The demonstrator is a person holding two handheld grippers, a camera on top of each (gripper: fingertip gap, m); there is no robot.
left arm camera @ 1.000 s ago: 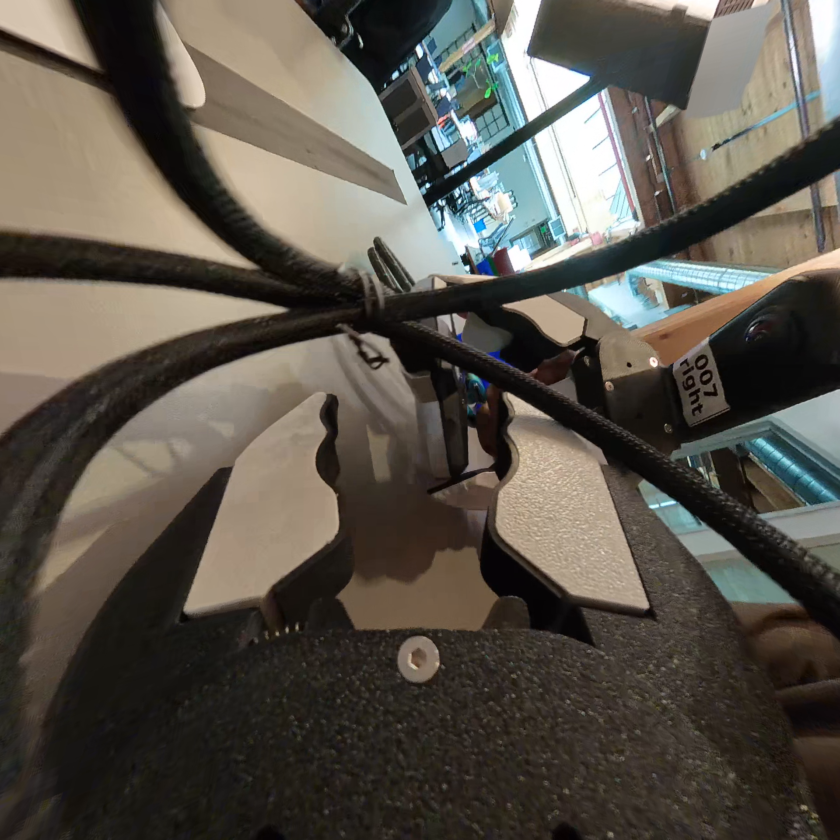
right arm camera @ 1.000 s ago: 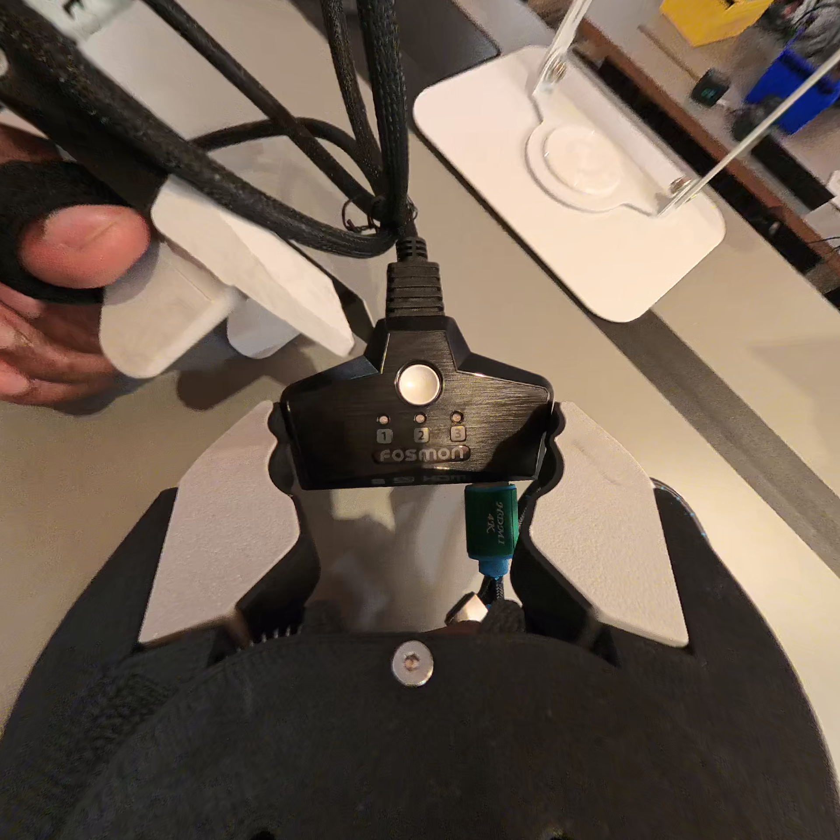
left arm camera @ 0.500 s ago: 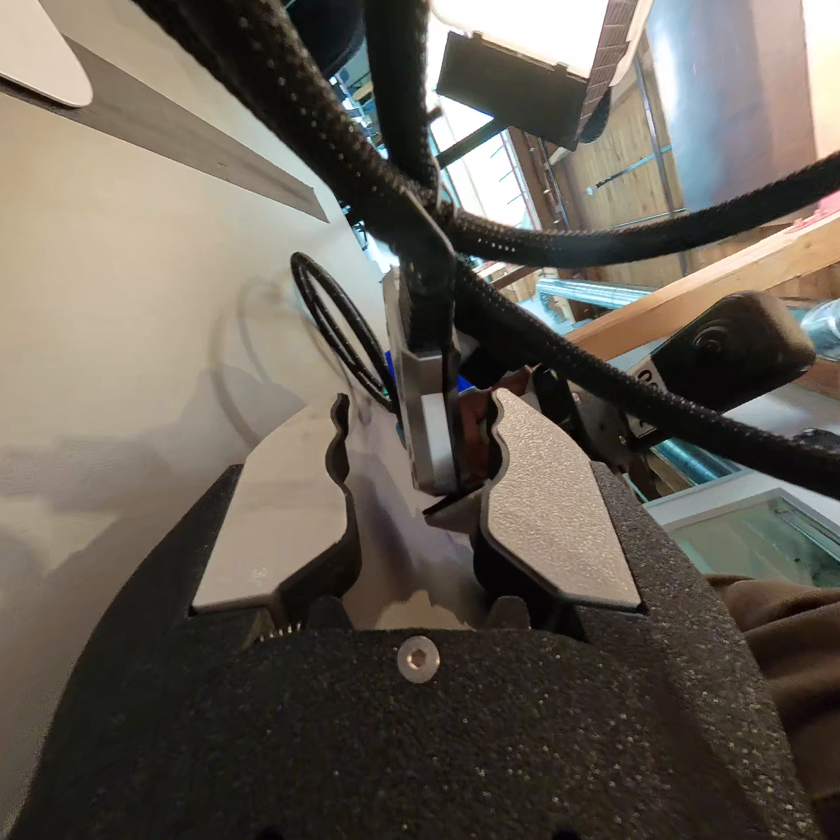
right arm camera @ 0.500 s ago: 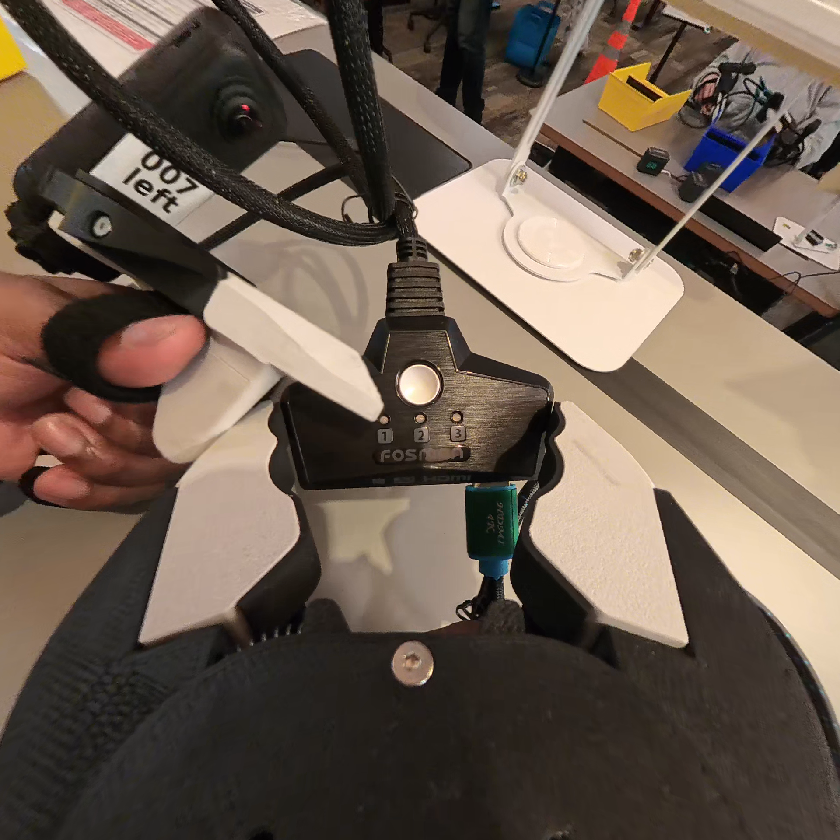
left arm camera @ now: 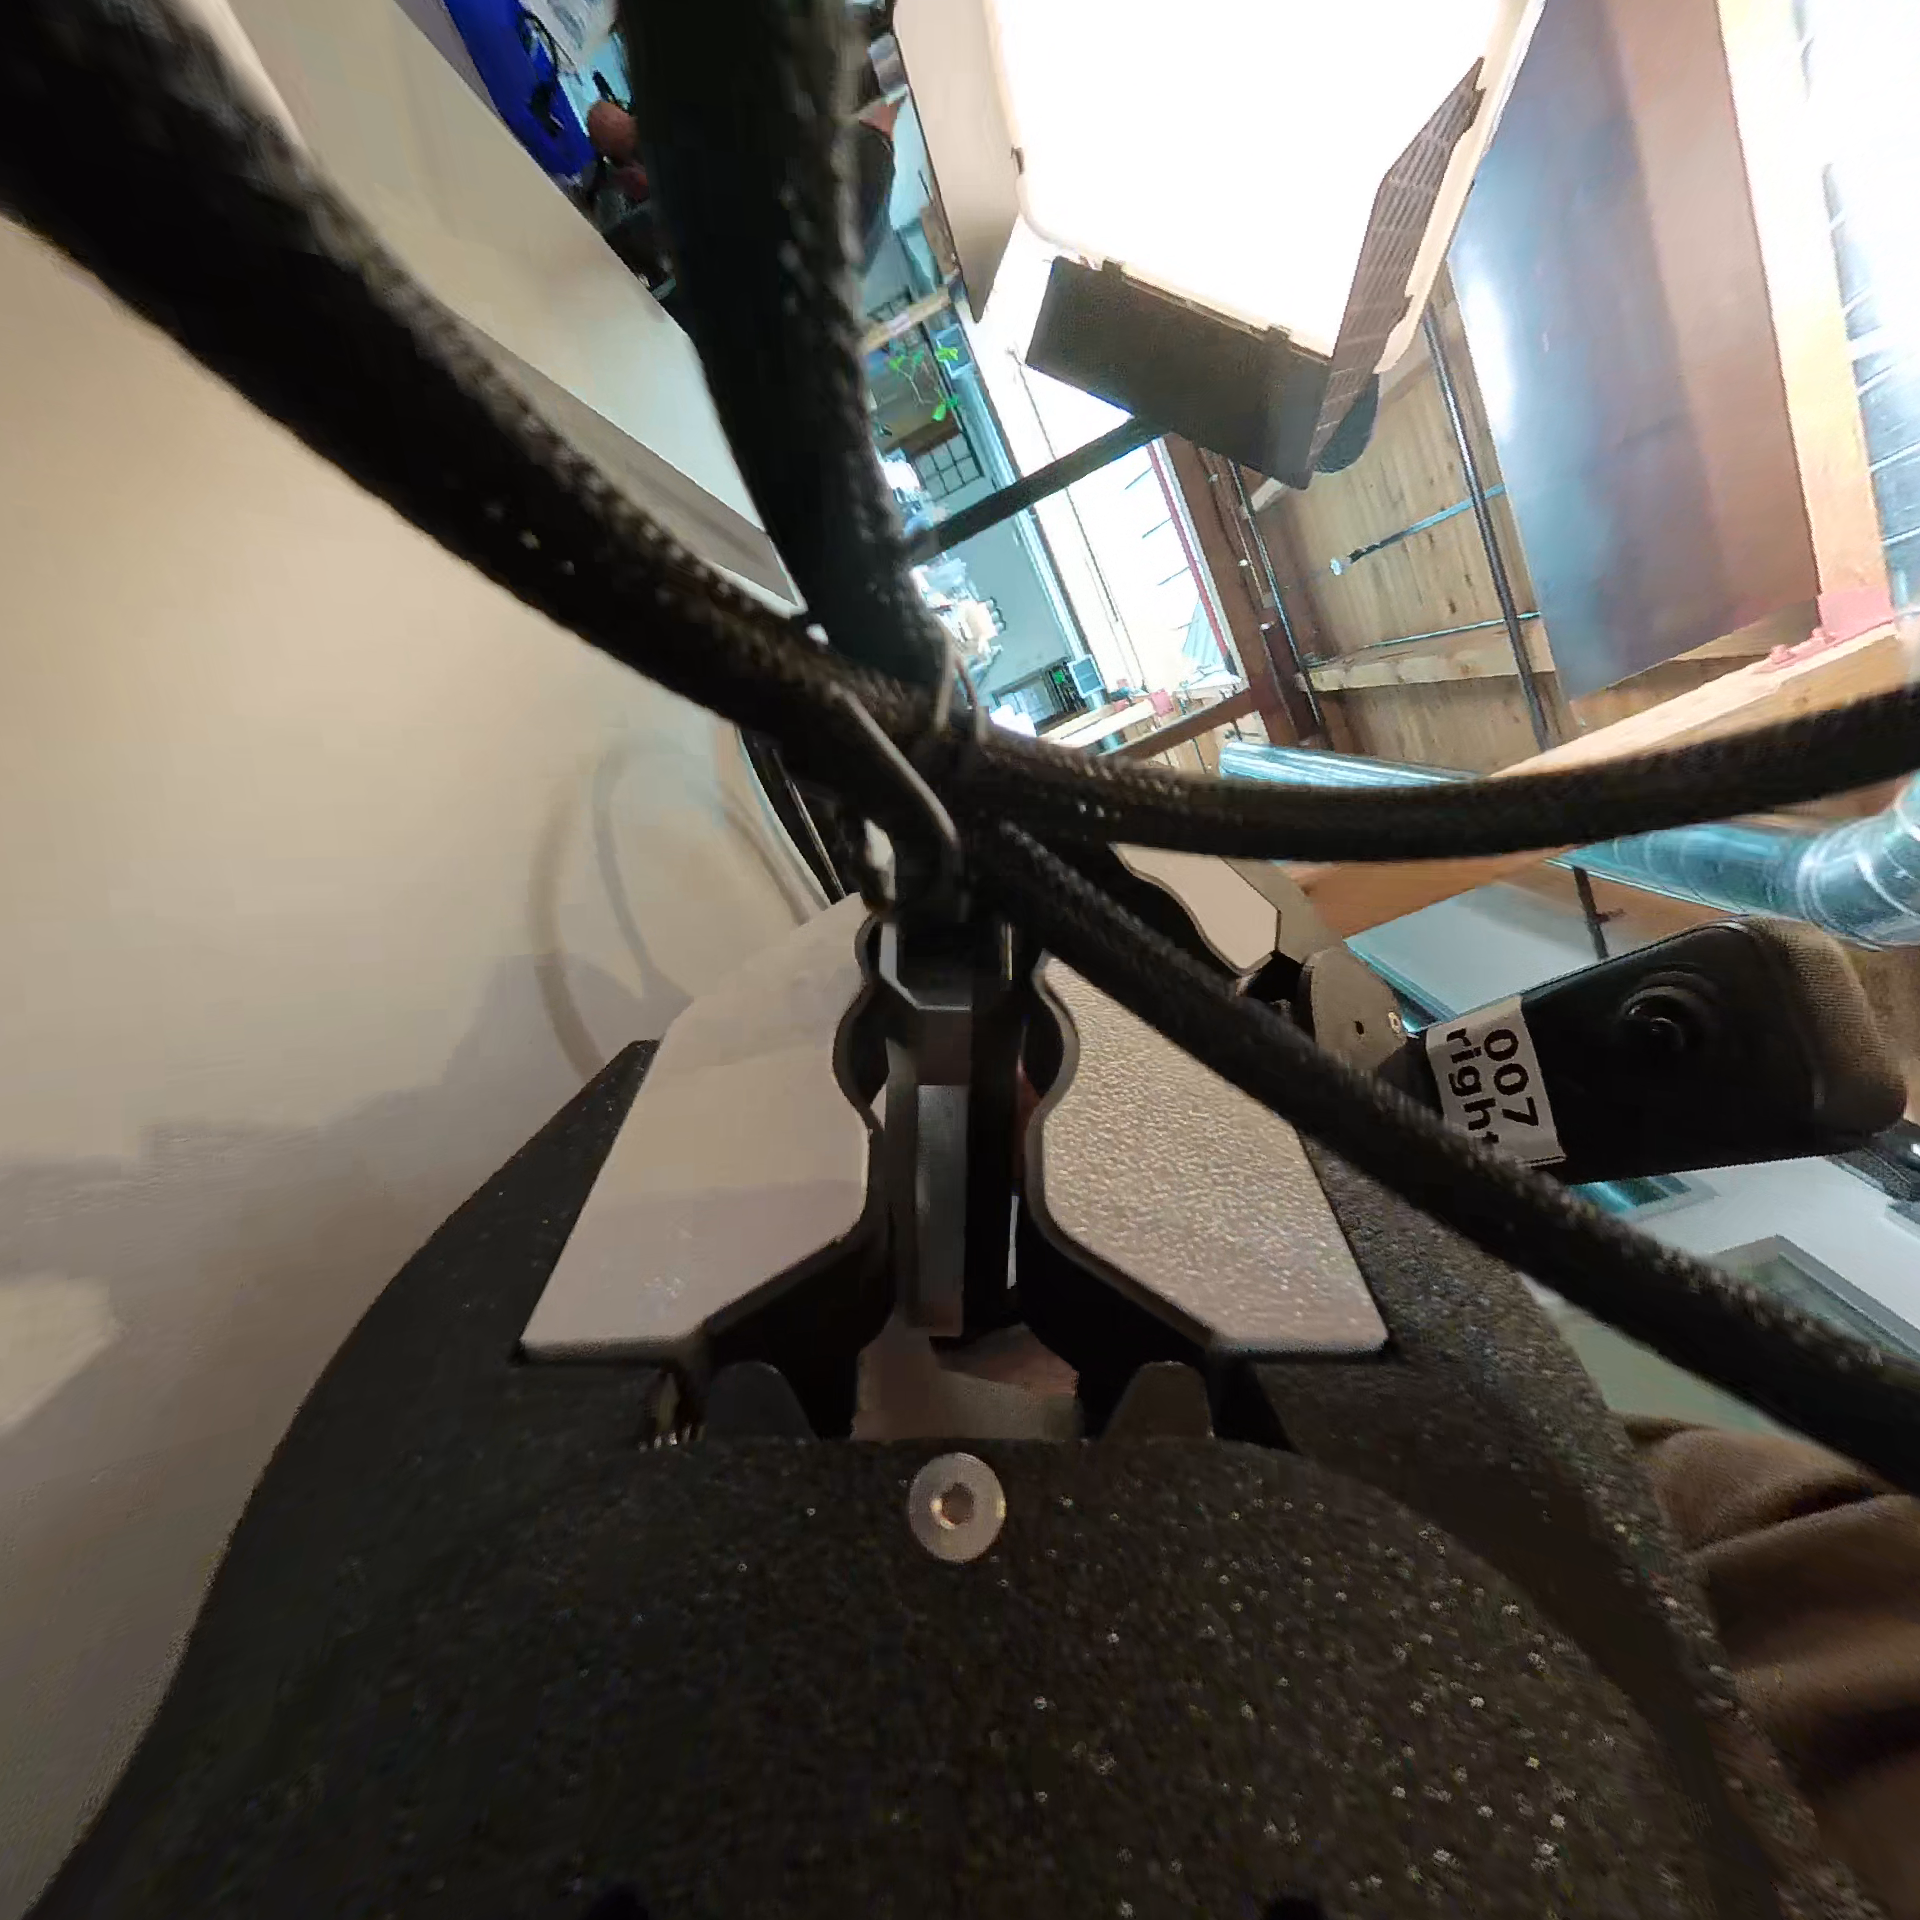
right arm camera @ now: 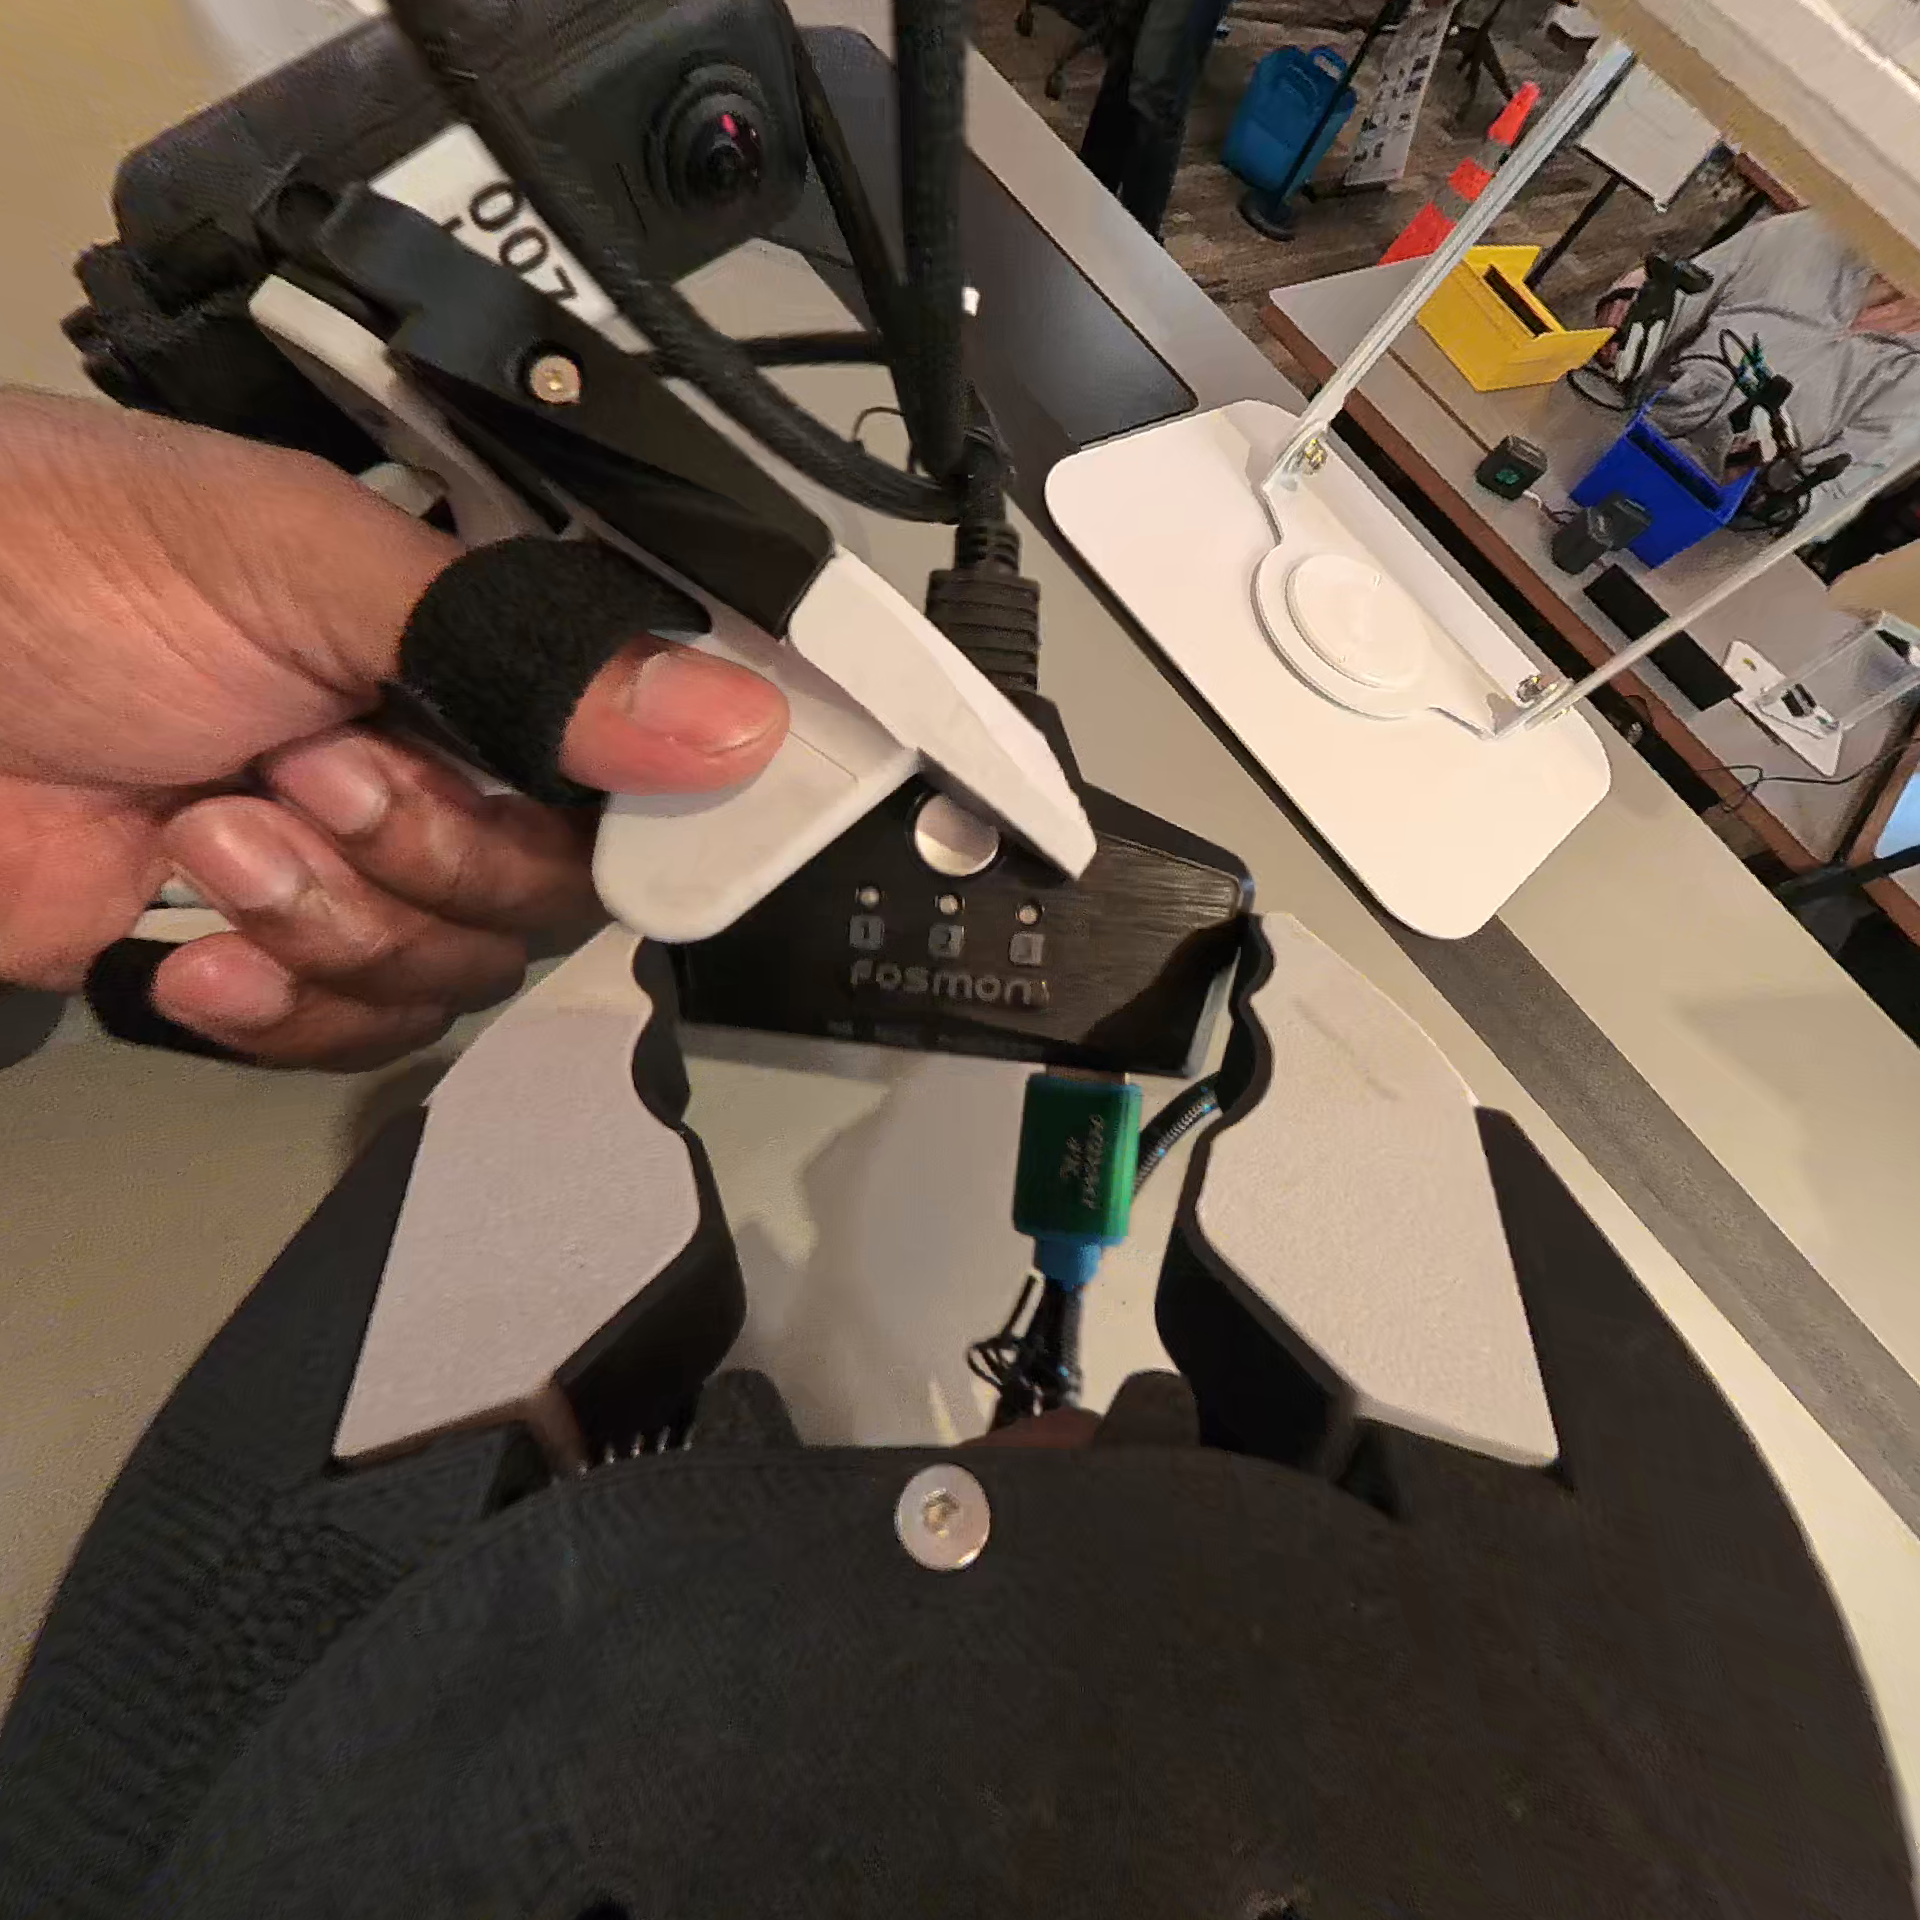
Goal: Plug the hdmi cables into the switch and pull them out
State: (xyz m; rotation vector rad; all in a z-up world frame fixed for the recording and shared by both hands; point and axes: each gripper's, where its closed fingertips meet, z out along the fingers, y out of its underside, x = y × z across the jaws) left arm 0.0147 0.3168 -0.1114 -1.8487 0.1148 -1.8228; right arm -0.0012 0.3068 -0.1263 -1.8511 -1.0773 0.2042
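The black switch box [right arm camera: 1091, 966] is held above the table [right arm camera: 1683, 1049], gripped at both short ends by the right hand-held gripper [right arm camera: 951, 966]. It is pinched flat, top and underside, by the left hand-held gripper [left arm camera: 951, 997], reaching in from 10 o'clock. Its long axis runs 9 to 3 o'clock; the braided cable [right arm camera: 982, 613] points to 12, the green plug [right arm camera: 1075, 1158] to 6.

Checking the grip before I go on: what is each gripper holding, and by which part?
Both hold the black switch box: right gripper across its side edges, left gripper across its flat faces.
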